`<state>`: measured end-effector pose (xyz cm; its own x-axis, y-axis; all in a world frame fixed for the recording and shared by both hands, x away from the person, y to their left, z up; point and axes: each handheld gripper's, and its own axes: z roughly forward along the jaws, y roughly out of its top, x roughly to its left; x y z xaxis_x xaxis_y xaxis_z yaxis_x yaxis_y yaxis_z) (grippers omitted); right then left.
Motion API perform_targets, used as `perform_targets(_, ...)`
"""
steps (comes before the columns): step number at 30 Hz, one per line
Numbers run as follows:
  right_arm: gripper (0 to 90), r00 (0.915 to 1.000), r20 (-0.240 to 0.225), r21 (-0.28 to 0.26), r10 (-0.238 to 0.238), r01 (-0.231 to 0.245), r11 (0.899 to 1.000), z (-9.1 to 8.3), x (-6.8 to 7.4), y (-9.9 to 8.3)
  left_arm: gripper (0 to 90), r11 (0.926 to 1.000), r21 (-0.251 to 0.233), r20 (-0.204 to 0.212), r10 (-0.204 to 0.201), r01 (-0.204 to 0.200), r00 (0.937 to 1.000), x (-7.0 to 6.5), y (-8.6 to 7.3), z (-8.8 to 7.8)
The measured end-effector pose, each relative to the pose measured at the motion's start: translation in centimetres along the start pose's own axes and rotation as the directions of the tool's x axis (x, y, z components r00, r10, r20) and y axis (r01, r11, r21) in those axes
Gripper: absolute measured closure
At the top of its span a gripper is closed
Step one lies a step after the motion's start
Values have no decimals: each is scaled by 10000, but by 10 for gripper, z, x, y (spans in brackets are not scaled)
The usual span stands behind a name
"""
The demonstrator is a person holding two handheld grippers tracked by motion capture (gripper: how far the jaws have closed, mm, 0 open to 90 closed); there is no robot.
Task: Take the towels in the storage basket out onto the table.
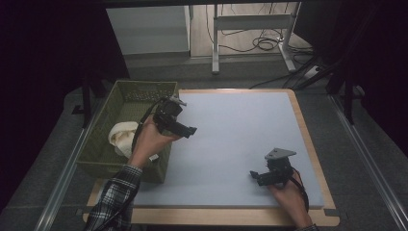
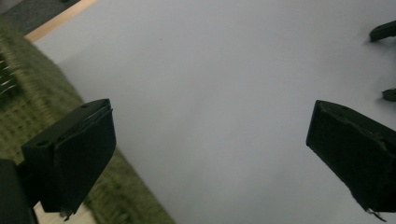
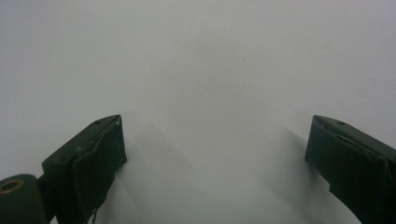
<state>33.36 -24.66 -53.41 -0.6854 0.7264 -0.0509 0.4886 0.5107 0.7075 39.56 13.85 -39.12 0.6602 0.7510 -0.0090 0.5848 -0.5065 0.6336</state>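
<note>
My left gripper (image 1: 191,131) hovers over the left part of the grey mat (image 1: 235,139), just right of the green woven basket (image 1: 103,159). It is open, with its jaws wide apart and nothing between them (image 2: 210,154). A cream cloth (image 1: 122,137) lies inside the basket. My right gripper (image 1: 255,176) rests low near the mat's front right, open and holding nothing (image 3: 215,158). In the left gripper view the basket's rim (image 2: 28,102) is at the left and the right gripper's fingertips (image 2: 384,31) show at the far right.
The mat lies on a wooden table top (image 1: 308,134). Beyond the table stand a white cabinet (image 1: 149,29) and a white table frame (image 1: 250,33) with cables (image 1: 262,43) on the floor. Dark curtains (image 1: 48,48) hang at both sides.
</note>
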Motion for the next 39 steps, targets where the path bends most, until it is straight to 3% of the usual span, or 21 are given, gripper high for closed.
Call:
perform_targets(11,50,10000,1,3,-5,5,10000,0,0,0,20,9961,120,-882,-866,880,9923,47,-31,-16)
perform_targets(23,50,10000,2,1,-7,7,10000,0,0,0,14,9839,253,-1604,-1707,1769,9722,90,-66,-23)
perform_targets(30,50,10000,0,0,-2,2,10000,0,0,0,13,9671,377,-1905,-2400,2514,9519,117,-93,-28)
perform_targets(33,50,10000,0,1,-3,3,10000,0,0,0,13,9607,570,-1998,-2556,2717,9459,125,-100,-26)
perform_targets(38,50,10000,-1,-1,-1,1,10000,0,0,0,10,9433,1261,-2063,-2777,3069,9383,134,-109,-12)
perform_targets(39,50,10000,-1,-2,-1,1,10000,0,0,0,9,9366,1574,-2085,-2783,3130,9376,136,-111,-5)
